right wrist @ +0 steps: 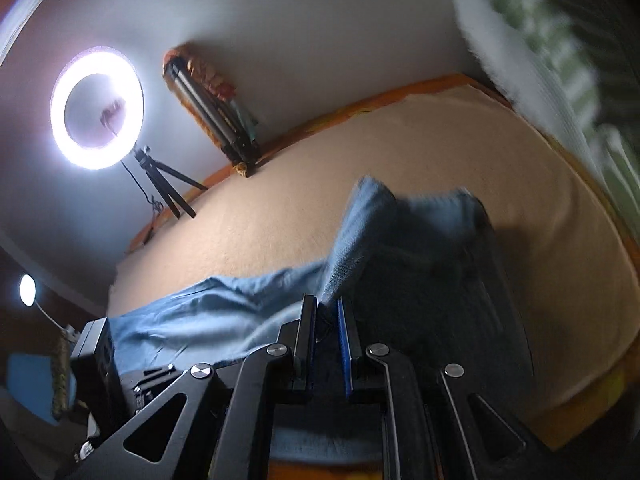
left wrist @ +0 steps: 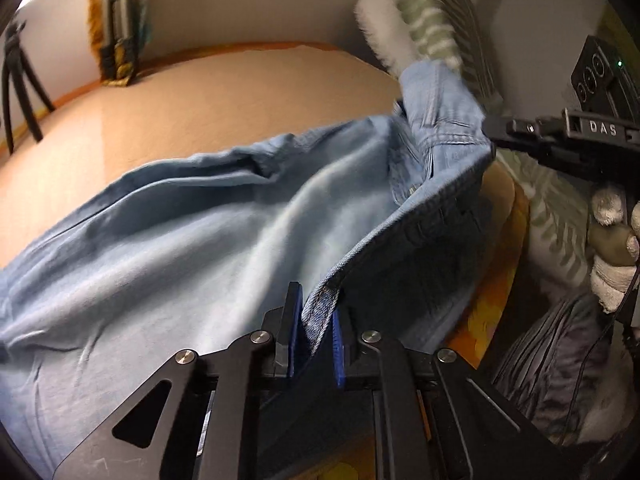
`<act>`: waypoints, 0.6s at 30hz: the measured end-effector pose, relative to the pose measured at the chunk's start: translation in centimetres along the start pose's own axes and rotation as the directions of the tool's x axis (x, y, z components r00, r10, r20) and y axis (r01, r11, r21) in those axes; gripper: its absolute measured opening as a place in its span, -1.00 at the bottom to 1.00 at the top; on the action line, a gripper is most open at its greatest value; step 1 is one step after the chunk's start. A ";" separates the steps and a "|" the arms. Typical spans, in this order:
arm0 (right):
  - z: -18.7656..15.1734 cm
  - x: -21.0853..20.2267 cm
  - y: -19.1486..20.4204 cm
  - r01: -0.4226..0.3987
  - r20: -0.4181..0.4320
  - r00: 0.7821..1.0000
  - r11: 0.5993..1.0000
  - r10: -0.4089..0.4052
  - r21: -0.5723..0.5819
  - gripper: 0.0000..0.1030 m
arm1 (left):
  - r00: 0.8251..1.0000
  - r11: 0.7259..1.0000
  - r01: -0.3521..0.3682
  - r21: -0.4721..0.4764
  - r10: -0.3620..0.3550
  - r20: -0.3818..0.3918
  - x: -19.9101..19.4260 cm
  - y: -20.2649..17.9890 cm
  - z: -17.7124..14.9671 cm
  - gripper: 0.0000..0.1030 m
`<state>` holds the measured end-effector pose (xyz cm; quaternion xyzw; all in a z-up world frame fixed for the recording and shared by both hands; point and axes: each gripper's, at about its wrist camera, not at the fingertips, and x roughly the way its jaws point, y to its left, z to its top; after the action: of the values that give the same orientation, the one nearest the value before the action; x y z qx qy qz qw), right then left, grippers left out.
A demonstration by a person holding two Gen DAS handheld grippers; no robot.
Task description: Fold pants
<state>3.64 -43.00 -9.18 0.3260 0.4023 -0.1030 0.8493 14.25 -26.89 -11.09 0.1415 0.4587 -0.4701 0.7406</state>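
Left wrist: pants [left wrist: 224, 216] between jaws

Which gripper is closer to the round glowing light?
Right. The right gripper has the ring light in its view, up to its left. The left gripper shows only its tripod at the far edge.

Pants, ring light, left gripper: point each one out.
pants [left wrist: 192, 232], left wrist view, on the broad flat cloth.
ring light [right wrist: 96, 108], right wrist view, on its glowing rim.
left gripper [left wrist: 316, 320], left wrist view, between its fingertips.
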 end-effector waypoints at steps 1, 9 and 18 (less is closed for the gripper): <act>-1.2 -0.4 -1.0 -0.005 -0.010 1.000 1.000 0.005 0.022 -0.81 | 1.000 1.000 -0.006 0.015 0.006 -0.005 0.3 -0.5 -0.1 -0.78; -4.2 -1.2 -5.0 -0.020 -0.064 0.998 0.998 0.024 0.062 -0.15 | 0.999 0.996 -0.028 0.081 0.032 -0.038 0.9 -2.4 -1.7 -0.78; -3.7 -2.8 -8.4 -0.202 -0.018 0.978 0.961 0.209 0.190 0.18 | 0.997 0.989 -0.059 0.132 0.065 -0.041 1.3 -3.6 -2.2 -0.78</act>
<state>-4.18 -47.37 -12.74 0.4464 0.3708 -0.0454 0.8131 10.29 -28.05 -12.49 0.2146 0.4389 -0.4728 0.7333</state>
